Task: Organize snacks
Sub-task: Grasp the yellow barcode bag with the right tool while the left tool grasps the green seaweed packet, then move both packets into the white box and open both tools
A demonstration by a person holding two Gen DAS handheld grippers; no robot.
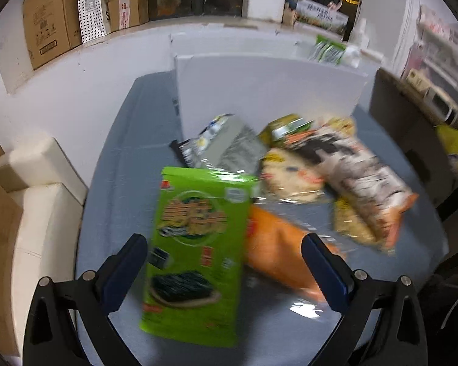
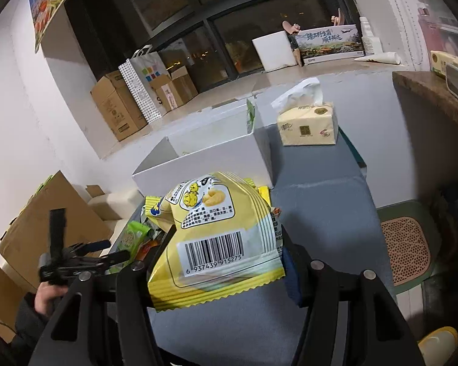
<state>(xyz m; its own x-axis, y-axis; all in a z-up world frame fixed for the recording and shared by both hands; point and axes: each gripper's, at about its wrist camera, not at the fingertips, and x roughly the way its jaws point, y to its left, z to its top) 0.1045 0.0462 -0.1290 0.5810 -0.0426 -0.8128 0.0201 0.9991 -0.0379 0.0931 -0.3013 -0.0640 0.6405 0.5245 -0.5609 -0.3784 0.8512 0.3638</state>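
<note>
My left gripper (image 1: 224,251) is open above the grey table. A green seaweed snack pack (image 1: 195,250) lies between its fingers, untouched on the right side. An orange packet (image 1: 278,253), a grey packet (image 1: 226,146) and a black-and-white rice cracker bag (image 1: 351,177) lie in a pile beyond. My right gripper (image 2: 226,253) is shut on a yellow snack bag (image 2: 216,235) with a barcode, held above the table. A white open box (image 2: 204,155) stands behind the pile; it also shows in the left wrist view (image 1: 268,91).
A yellow tissue pack (image 2: 308,125) stands on the table to the right of the box. Cardboard boxes (image 1: 52,18) line the window sill. A cream seat (image 1: 42,213) is left of the table. A green tray (image 2: 406,250) lies on the floor at right.
</note>
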